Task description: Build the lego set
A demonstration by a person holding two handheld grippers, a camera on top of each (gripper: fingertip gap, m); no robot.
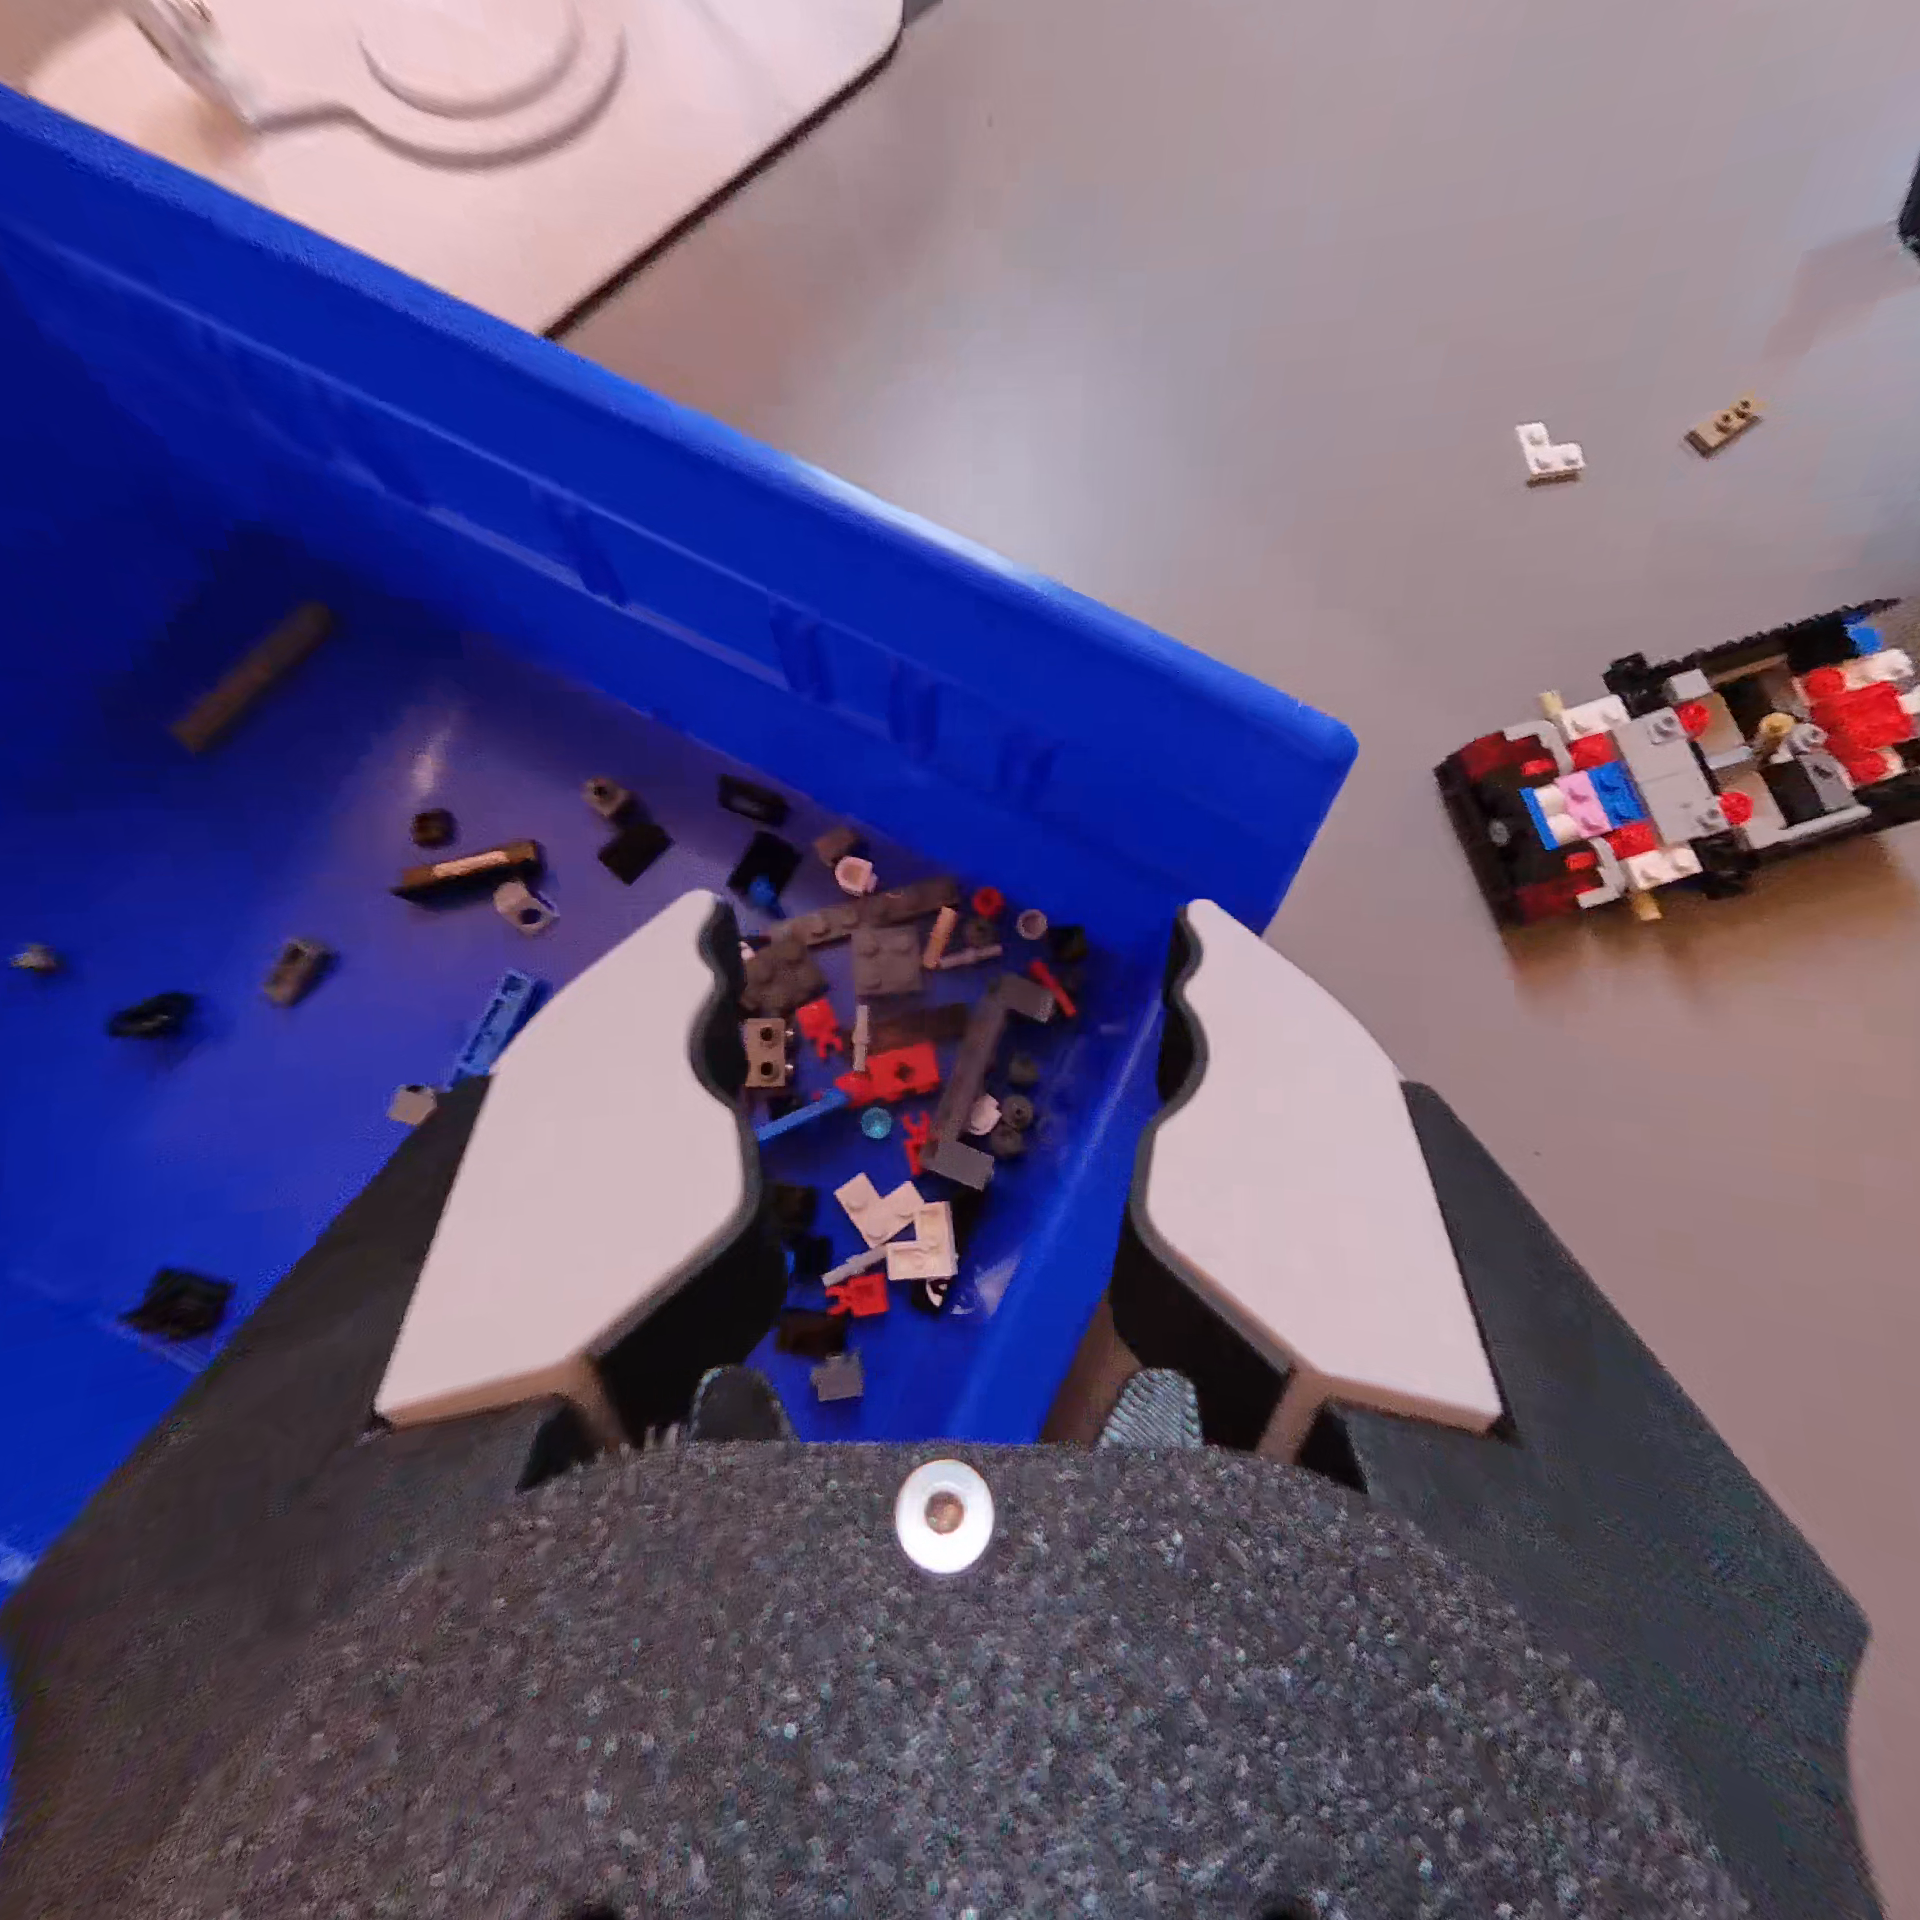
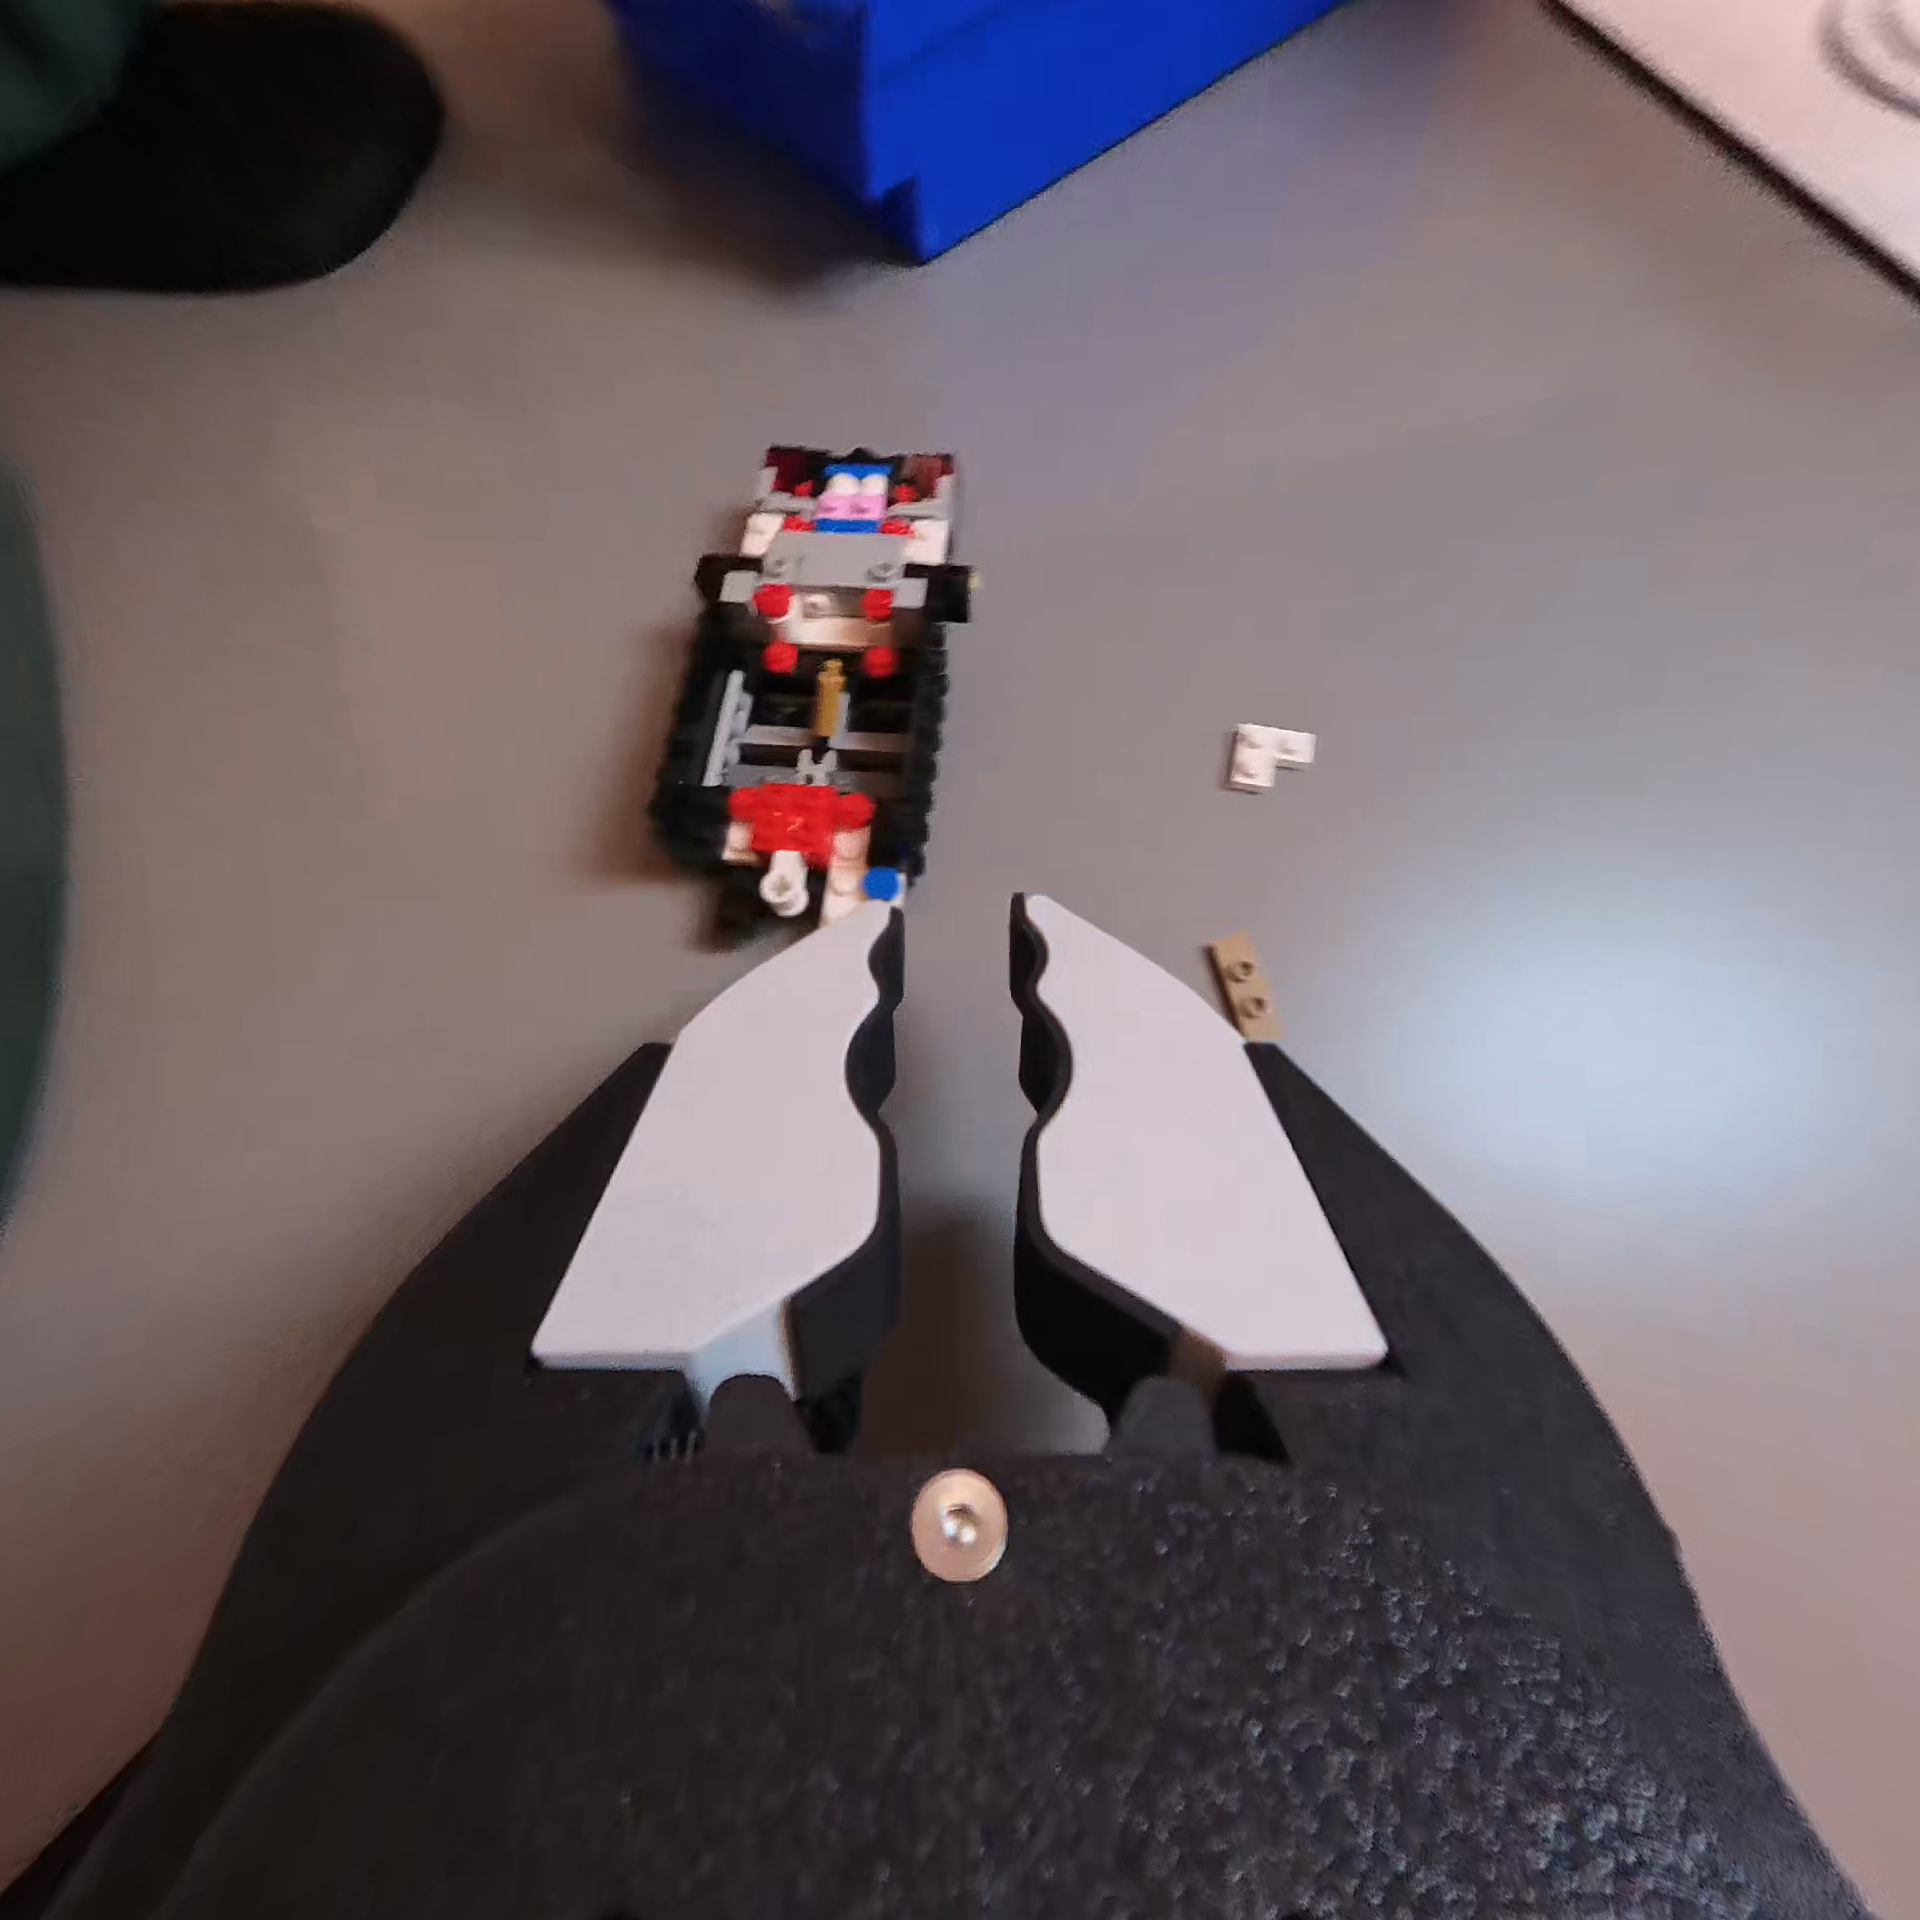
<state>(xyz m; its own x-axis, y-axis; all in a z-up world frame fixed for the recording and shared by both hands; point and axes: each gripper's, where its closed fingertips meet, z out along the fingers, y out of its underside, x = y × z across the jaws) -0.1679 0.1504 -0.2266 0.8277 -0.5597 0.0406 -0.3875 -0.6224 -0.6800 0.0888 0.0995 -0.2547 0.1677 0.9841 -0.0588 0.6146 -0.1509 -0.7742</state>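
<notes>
Blue plastic bin [image 1: 727, 582] lies under the left gripper [image 1: 951, 925], whose jaws gape wide and empty over a heap of loose bricks [image 1: 894, 1081]. Ahead of the right gripper [image 2: 956, 914], jaws slightly parted and empty, sits the half-built car [image 2: 821, 686]; a tan plate [image 2: 1244, 989] lies just beside its right finger.

Likely an office: plain grey table [image 2: 1558, 520], blue bin [image 1: 727, 582].

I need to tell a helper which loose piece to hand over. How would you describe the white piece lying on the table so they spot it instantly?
Start at the half-built car on the grey table, outside the blue bin. Two loose pieces lie beside it. The white L-shaped plate is the corner-shaped one; its neighbour, the tan plate, is straight.
</notes>
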